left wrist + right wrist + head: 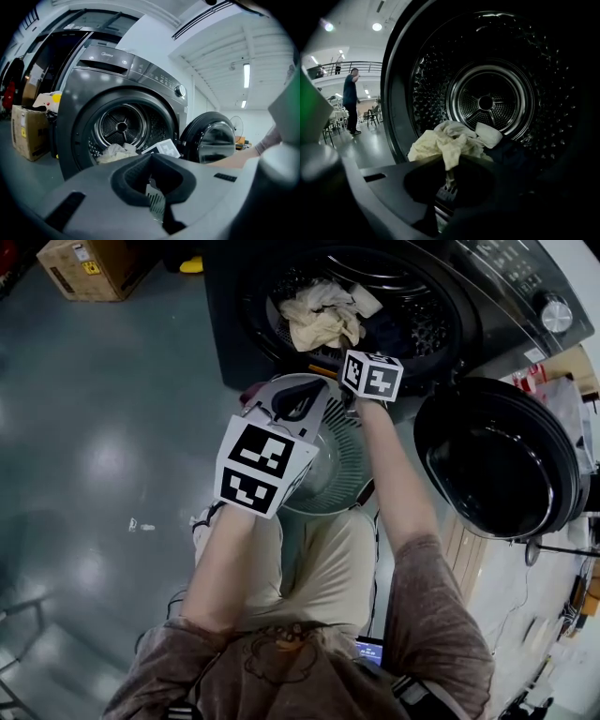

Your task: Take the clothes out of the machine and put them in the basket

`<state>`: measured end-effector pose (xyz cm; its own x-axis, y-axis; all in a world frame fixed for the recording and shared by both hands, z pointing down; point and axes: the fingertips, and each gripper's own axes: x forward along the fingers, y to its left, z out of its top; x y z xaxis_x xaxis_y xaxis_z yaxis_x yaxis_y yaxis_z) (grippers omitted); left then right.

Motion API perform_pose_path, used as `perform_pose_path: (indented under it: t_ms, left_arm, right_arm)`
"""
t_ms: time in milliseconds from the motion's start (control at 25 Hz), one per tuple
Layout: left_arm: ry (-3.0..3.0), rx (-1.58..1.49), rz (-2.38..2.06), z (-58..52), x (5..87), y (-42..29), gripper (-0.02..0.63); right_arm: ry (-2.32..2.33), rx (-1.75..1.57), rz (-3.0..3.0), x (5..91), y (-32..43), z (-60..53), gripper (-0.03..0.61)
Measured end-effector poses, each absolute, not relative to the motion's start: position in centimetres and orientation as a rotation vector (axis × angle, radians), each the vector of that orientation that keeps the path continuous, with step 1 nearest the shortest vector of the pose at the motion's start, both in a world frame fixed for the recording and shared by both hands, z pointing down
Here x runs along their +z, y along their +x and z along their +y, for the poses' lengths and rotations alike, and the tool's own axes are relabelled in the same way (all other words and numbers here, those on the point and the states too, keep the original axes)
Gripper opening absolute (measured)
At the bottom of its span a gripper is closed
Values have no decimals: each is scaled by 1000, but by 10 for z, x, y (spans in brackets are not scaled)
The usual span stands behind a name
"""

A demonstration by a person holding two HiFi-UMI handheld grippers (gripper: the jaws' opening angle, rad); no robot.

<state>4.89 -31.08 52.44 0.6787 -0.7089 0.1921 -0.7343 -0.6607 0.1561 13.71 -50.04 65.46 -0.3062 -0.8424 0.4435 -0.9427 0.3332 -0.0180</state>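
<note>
Cream cloth [446, 146] is pinched by my right gripper [448, 191], jaws shut on it, bulk ahead; basket [330, 495] lies back, beneath my shut, empty left gripper [157, 206].

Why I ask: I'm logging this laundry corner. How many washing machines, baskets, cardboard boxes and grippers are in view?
washing machine: 1
basket: 1
cardboard box: 1
grippers: 2, the left gripper and the right gripper, which is shut on a pale cloth
Total: 5
</note>
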Motion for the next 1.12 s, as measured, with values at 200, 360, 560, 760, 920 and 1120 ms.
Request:
perform_pose_path:
  t_ms: [200, 360, 560, 760, 920, 1120]
  left_arm:
    - [2702, 220, -1167, -301, 525, 59, 6]
    - [2699, 233, -1195, -297, 526, 59, 6]
    - [2700, 233, -1213, -293, 524, 58, 6]
    - [2711, 249, -1211, -289, 525, 64, 6]
    - [2724, 269, -1211, -287, 527, 67, 6]
    - [2706, 254, -1220, -289, 527, 64, 6]
  right_arm:
    - [1537, 364, -2326, 639, 138, -465, 34]
    - [1532, 379, -2349, 633, 147, -429, 32]
    - [1512, 400, -2385, 631, 155, -381, 32]
    - [1506, 409, -2399, 628, 168, -335, 32]
    - [1508, 445, -2414, 623, 170, -300, 33]
    - [1481, 509, -2438, 621, 163, -254, 33]
